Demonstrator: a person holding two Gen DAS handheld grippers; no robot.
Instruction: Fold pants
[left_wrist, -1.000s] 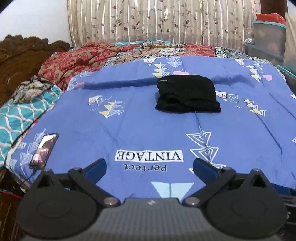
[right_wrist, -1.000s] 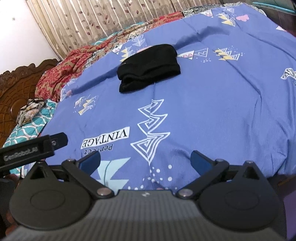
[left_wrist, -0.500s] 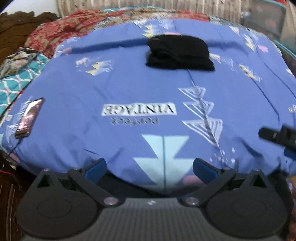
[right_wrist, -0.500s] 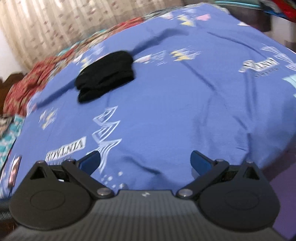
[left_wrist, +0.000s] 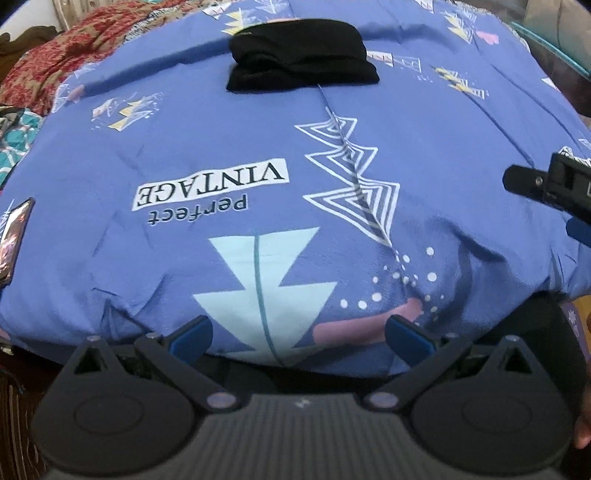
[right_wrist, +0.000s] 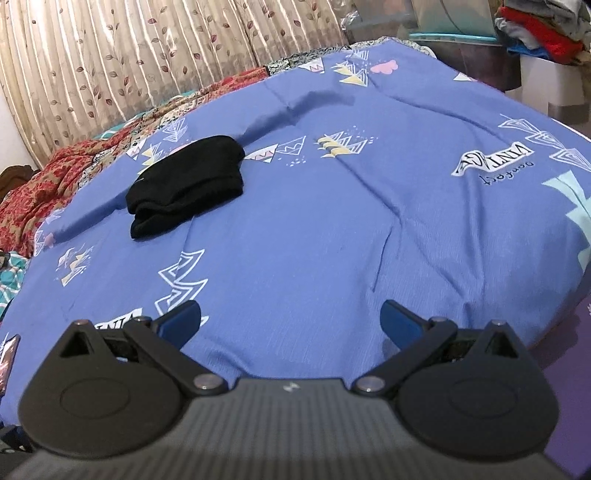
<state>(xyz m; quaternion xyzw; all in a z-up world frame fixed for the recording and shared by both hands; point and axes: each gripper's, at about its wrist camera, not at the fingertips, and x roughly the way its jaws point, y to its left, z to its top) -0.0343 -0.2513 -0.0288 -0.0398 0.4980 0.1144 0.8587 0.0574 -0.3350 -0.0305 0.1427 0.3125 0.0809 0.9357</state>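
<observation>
The black pants (left_wrist: 301, 55) lie folded into a compact bundle on the blue patterned bedsheet (left_wrist: 221, 140), far from both grippers; they also show in the right wrist view (right_wrist: 186, 186). My left gripper (left_wrist: 298, 338) is open and empty at the bed's near edge. My right gripper (right_wrist: 290, 323) is open and empty over the near part of the bed. Part of the right gripper's body (left_wrist: 554, 186) shows at the right edge of the left wrist view.
A phone (left_wrist: 13, 240) lies at the bed's left edge. Red patterned bedding (right_wrist: 55, 173) is bunched at the far left. A leaf-print curtain (right_wrist: 147, 55) hangs behind the bed. Storage boxes with clothes (right_wrist: 535, 44) stand at the far right.
Both grippers pulled back and shifted; the left view now tilts down at the bed's near edge, the right view swung rightward. The pants have not moved.
</observation>
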